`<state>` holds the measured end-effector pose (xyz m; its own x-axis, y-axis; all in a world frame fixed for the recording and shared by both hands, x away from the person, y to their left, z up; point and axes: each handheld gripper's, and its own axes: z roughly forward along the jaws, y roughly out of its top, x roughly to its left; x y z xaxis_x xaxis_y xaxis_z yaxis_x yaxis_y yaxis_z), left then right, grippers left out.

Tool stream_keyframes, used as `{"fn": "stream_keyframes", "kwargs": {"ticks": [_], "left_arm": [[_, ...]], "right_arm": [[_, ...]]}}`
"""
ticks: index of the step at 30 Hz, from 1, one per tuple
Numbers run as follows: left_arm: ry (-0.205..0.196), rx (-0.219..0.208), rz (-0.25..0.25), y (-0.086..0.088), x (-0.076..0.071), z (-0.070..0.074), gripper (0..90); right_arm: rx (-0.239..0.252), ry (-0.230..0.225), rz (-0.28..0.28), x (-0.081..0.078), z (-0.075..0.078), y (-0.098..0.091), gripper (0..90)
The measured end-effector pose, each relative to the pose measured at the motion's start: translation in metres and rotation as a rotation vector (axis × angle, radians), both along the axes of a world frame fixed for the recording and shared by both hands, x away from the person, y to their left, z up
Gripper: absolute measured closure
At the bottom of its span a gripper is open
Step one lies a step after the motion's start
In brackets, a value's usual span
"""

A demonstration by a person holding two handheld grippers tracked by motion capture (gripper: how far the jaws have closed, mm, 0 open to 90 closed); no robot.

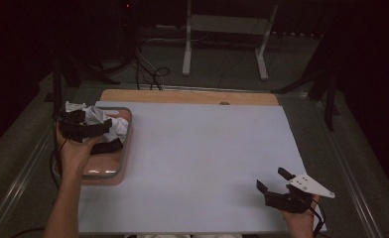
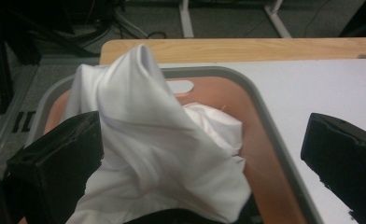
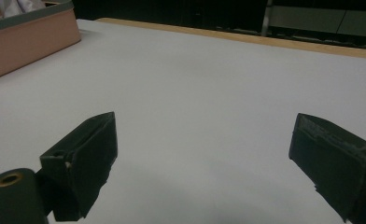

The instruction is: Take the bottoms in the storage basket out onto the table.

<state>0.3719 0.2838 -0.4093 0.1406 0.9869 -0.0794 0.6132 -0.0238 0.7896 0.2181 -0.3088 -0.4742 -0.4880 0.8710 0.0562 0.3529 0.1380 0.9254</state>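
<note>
The left gripper (image 1: 86, 128) hangs over the tray (image 1: 126, 148) at the left edge of the surface (image 1: 202, 163), its jaws spread wide. In the left gripper view the left gripper (image 2: 204, 158) has a bunched white cloth (image 2: 153, 154) between its jaws: the cloth presses against the left jaw, while the right jaw stands well apart from it, out over the bare sheet. The cloth rises in a peak toward the tray's far end and spills down over something dark at the bottom of that view, too hidden to make out. From above, the white cloth (image 1: 105, 121) lies in the far half of the tray, with a dark piece (image 1: 108, 146) just beside it; the near half of the tray shows its bare pinkish floor. The tray has a grey rim and a slot handle at its far end.

The right gripper (image 1: 271, 184) sits low over the near right corner of the surface, well apart from the tray. Its jaws are wide apart with nothing between them; the right gripper view shows the right gripper (image 3: 204, 154) above the plain white sheet, with the tray (image 3: 27, 42) off in the far left corner.
</note>
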Motion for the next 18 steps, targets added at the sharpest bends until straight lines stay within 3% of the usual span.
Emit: {"fn": "stream_keyframes", "kwargs": {"ticks": [7,18], "left_arm": [[0.027,0.028,0.021,0.003,0.009,-0.008,0.2],[0.087,0.021,0.069,0.003,0.028,-0.026,0.2]], "right_arm": [[-0.003,-0.001,0.002,0.000,0.000,0.000,8.2],[-0.001,0.002,-0.001,0.001,-0.001,0.000,8.2]]}}
